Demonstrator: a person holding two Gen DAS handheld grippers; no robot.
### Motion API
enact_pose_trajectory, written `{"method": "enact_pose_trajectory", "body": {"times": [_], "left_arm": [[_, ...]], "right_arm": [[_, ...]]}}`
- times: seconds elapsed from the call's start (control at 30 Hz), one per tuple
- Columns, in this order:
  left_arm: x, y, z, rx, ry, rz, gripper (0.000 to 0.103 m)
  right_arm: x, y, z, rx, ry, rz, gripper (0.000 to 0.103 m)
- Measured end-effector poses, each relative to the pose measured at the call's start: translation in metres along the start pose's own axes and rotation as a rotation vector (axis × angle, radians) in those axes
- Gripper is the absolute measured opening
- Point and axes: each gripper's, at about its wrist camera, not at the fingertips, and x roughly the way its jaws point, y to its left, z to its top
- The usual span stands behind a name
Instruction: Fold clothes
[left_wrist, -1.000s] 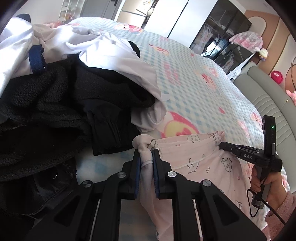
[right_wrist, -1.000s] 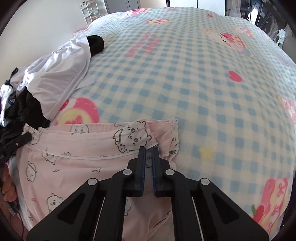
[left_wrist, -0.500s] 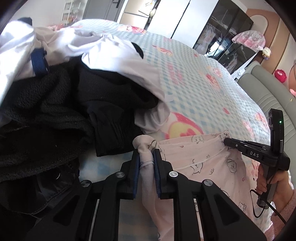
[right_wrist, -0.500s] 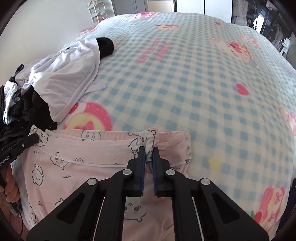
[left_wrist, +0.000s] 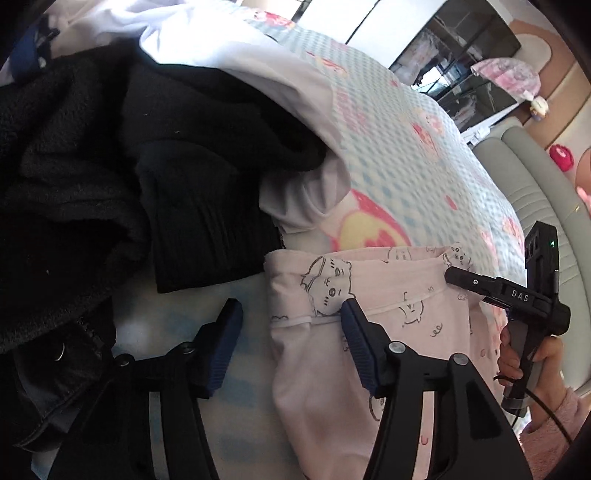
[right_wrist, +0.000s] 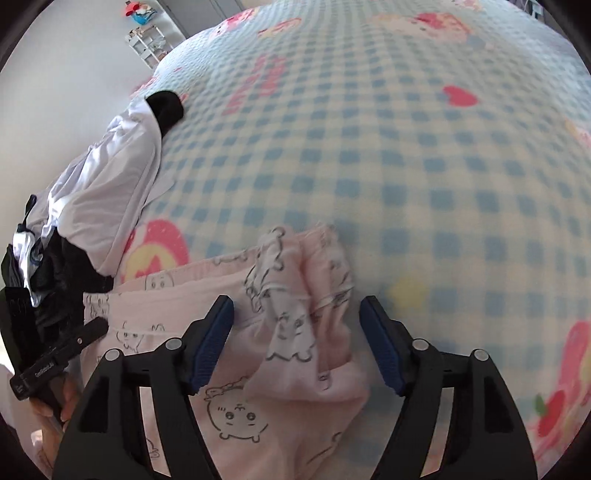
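Pink printed garment (right_wrist: 258, 354) lies flat on checked bedspread (right_wrist: 424, 166), lower centre of frame, top edge running left-right. Right gripper (right_wrist: 297, 343) jaws opening astride its bunched right corner; left gripper (left_wrist: 288, 343) opening beside left corner.

"DAS" in white letters on the right tongs (left_wrist: 448, 275)

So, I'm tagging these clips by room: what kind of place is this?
Most likely a bedroom in a home. The pink pyjama garment lies on a bed with a blue checked cartoon bedspread; a padded headboard runs along one side and a glass-fronted wardrobe stands behind.
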Motion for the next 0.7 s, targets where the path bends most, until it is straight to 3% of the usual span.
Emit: {"method": "enact_pose_trajectory", "body": {"times": [0.03,0.07,0.1,0.23,0.43,0.53,0.57,0.6,0.63,0.67,0.7], "left_arm": [[-0.004,-0.003,0.0,0.007,-0.011,-0.004,0.031],[-0.008,-0.007,0.0,0.015,-0.022,-0.008,0.02],[-0.012,-0.01,0.0,0.022,-0.034,-0.013,0.016],[-0.047,-0.042,0.002,0.075,-0.113,-0.076,0.014],[-0.076,-0.118,0.021,0.204,-0.168,-0.207,0.014],[-0.055,-0.151,0.046,0.24,-0.164,-0.199,0.014],[-0.039,-0.16,0.059,0.233,-0.137,-0.204,0.016],[-0.019,-0.166,0.069,0.227,-0.087,-0.198,0.02],[0.004,-0.17,0.077,0.217,-0.02,-0.17,0.037],[0.028,-0.169,0.082,0.196,0.057,-0.135,0.044],[0.047,-0.164,0.083,0.162,0.129,-0.122,0.043]], "right_arm": [[0.001,0.004,-0.004,-0.025,0.006,0.02,0.035],[-0.003,0.01,-0.007,-0.057,-0.002,0.022,0.016],[-0.011,0.013,-0.01,-0.066,-0.02,0.022,0.011],[-0.076,0.006,-0.015,-0.023,-0.137,0.066,0.01],[-0.191,-0.024,-0.032,0.017,-0.286,0.039,0.01],[-0.209,-0.053,-0.021,0.068,-0.301,-0.006,0.012],[-0.202,-0.066,-0.013,0.08,-0.286,-0.028,0.024],[-0.196,-0.078,-0.004,0.092,-0.272,-0.05,0.045],[-0.185,-0.092,0.002,0.112,-0.244,-0.085,0.052],[-0.172,-0.109,0.004,0.152,-0.195,-0.135,0.053],[-0.163,-0.124,0.0,0.21,-0.142,-0.156,0.05]]}}
